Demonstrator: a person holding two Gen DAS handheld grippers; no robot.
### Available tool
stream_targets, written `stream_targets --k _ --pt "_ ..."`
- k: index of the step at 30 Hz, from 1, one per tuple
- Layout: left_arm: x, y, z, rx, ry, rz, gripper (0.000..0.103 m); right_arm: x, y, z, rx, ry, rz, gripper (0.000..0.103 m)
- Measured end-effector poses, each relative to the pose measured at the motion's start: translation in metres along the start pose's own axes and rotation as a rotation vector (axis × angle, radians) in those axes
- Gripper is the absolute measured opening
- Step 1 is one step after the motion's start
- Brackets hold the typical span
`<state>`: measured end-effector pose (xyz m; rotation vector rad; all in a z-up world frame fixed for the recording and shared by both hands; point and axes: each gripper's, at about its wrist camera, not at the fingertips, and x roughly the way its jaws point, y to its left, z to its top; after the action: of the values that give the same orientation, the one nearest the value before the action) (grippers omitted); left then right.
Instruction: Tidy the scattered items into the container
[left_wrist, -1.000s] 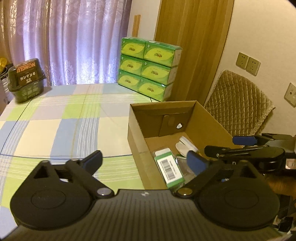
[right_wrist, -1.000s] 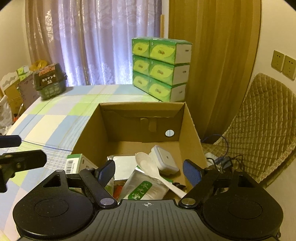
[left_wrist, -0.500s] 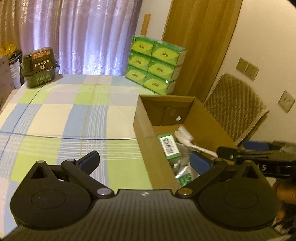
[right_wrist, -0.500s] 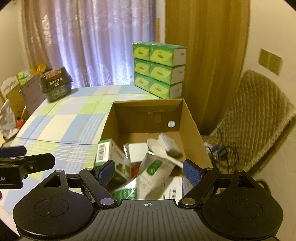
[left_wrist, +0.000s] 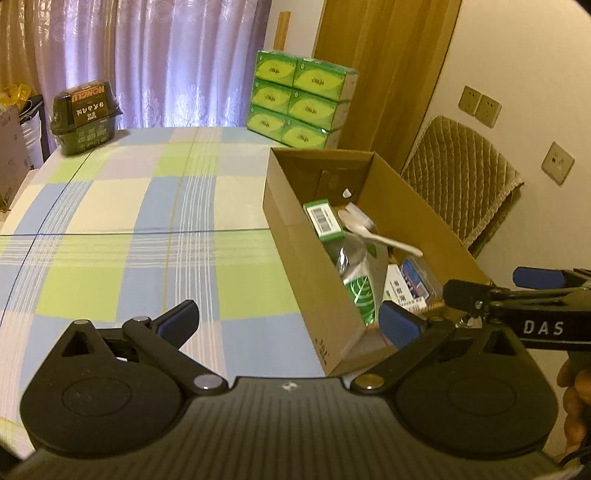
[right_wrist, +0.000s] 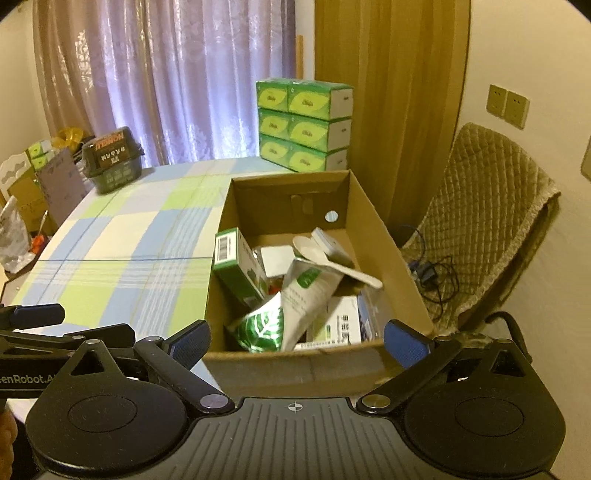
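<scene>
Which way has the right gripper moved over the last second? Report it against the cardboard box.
Yes. The right gripper has pulled back from the cardboard box: the near wall, earlier hidden beneath it, now shows fully in the right wrist view.

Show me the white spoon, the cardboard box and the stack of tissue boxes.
white spoon (right_wrist: 334, 260): right wrist view, on its handle.
cardboard box (right_wrist: 391, 254): right wrist view, on its right wall.
stack of tissue boxes (left_wrist: 299, 105): left wrist view, on the front face.
</scene>
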<state>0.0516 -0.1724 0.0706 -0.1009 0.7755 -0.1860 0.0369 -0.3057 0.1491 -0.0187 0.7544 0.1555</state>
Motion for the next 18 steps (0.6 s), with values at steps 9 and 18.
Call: stream_targets --k 9,18 --pt "0.0 0.008 -0.01 0.024 0.013 0.058 0.102 -0.012 -0.003 -0.015 0.03 0.009 -0.014 0.103" --pt "0.005 0.004 -0.021 0.052 0.056 0.053 0.102 -0.015 -0.004 -0.019 0.041 0.018 -0.013 0.103"
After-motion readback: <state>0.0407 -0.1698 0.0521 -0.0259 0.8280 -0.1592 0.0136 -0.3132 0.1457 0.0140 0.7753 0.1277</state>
